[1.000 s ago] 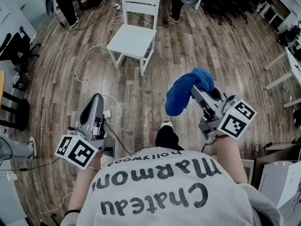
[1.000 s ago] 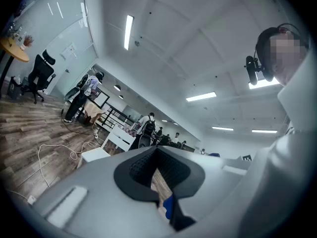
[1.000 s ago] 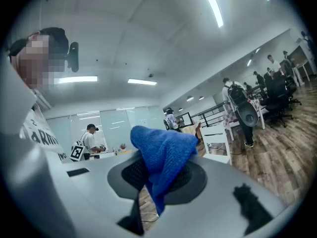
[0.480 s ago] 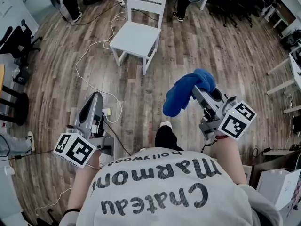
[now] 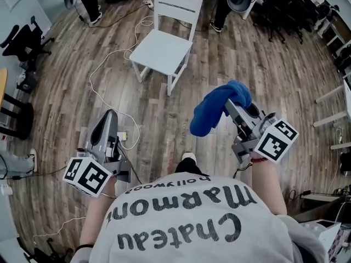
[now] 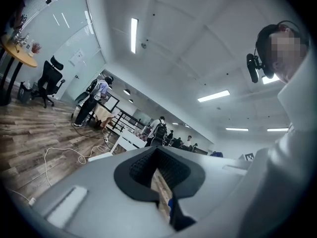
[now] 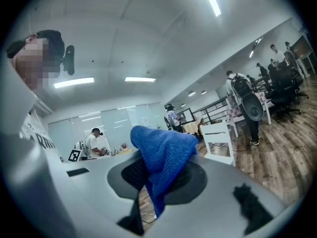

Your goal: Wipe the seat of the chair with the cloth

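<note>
The white wooden chair (image 5: 164, 47) stands on the floor well ahead of me; its seat is bare. Its back also shows in the right gripper view as the white chair (image 7: 219, 143). My right gripper (image 5: 229, 106) is held at chest height, far short of the chair, shut on a blue cloth (image 5: 215, 107) that droops over its tip; the same cloth (image 7: 161, 155) hangs between the jaws in the right gripper view. My left gripper (image 5: 110, 116) is at my lower left, jaws together with nothing in them, tilted upward.
White cables (image 5: 109, 70) trail across the wood floor left of the chair. Office chairs (image 5: 24, 43) stand at the far left, more dark chairs (image 5: 285, 15) at the upper right. A person's legs (image 5: 90, 1) are behind the chair. A table leg (image 5: 332, 95) is at the right.
The chair has drifted lower and slightly right in the head view as I step toward it. Both grippers keep their pose; the cloth stays gripped.
</note>
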A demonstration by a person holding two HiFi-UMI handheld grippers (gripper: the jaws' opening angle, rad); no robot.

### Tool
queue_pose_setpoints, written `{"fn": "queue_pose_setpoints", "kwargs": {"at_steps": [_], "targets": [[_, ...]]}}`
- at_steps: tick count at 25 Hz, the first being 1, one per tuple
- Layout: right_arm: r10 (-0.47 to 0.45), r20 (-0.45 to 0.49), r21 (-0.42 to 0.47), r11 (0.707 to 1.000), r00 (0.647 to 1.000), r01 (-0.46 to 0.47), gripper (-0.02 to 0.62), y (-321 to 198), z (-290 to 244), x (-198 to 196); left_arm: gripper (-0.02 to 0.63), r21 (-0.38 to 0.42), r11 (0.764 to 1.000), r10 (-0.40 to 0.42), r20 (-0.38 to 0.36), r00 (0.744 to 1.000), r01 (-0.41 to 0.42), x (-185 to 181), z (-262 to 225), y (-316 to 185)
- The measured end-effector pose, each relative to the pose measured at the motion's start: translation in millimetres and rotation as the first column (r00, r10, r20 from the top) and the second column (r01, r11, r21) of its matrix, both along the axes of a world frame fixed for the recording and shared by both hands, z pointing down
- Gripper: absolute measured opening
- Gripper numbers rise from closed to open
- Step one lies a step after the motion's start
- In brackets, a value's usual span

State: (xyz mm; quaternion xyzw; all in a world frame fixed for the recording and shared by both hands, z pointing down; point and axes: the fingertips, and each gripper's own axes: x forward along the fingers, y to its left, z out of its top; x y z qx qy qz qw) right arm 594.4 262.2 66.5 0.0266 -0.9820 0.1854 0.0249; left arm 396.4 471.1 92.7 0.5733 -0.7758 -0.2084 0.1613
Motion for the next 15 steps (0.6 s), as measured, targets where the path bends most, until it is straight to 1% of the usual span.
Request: {"fn": "queue_pose_setpoints", "kwargs": {"at_steps": [4, 9, 12, 15], "targets": [[-0.027, 0.006, 0.016, 1.000, 1.000, 0.027, 0.075, -48, -5, -12, 0.009, 0.016, 0.998, -0.057, -0.004, 0.998, 0.057, -13, -1, -35], [-0.068, 0.015, 0.040, 0.997, 0.998, 0.068, 0.075, -108, -9, -27, 0.009, 0.033, 0.989, -0.143, -0.004, 0.990, 0.143, -25, 2, -82], [-0.092, 0.017, 0.034, 0.995, 0.996, 0.091, 0.075, -138, -10, -35, 0.009, 0.049, 0.986, -0.158, -0.001, 0.988, 0.157, -27, 0, -110], [-0.119, 0.029, 0.028, 0.993, 0.992, 0.118, 0.075, -160, -9, -45, 0.009, 0.046, 0.984, -0.173, -0.006, 0.985, 0.173, -27, 3, -131]]}}
